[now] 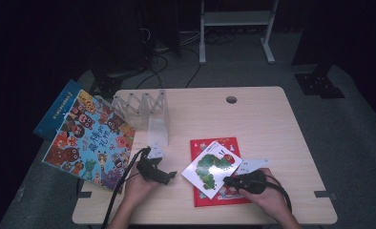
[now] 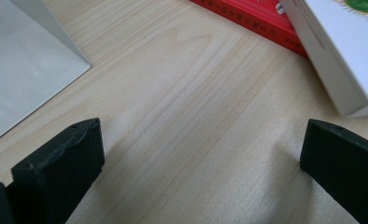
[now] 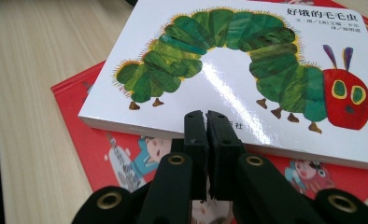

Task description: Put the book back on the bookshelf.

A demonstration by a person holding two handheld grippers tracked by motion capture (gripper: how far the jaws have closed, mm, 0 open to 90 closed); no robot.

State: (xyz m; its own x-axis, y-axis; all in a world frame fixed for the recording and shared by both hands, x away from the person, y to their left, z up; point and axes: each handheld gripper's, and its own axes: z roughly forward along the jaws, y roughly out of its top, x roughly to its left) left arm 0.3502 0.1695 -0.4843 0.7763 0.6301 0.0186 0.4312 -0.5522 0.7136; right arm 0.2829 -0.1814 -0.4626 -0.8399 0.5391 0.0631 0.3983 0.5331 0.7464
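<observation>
Right gripper (image 3: 205, 122): jaws are seen pressed together with nothing between them, tips at the near edge of the caterpillar book (image 3: 229, 70).
Right hand (image 1: 267, 193): laid low at the table's near edge, gripper aimed left.
Left gripper (image 2: 203, 144): jaws are held wide apart over bare table (image 2: 182, 107).
Left hand (image 1: 136, 188): rested on the table, well apart from the books.
Caterpillar book: laid askew on the red book (image 3: 102, 149) (touching).
Clear rack (image 1: 150, 112): stood behind; contents cannot be told.
</observation>
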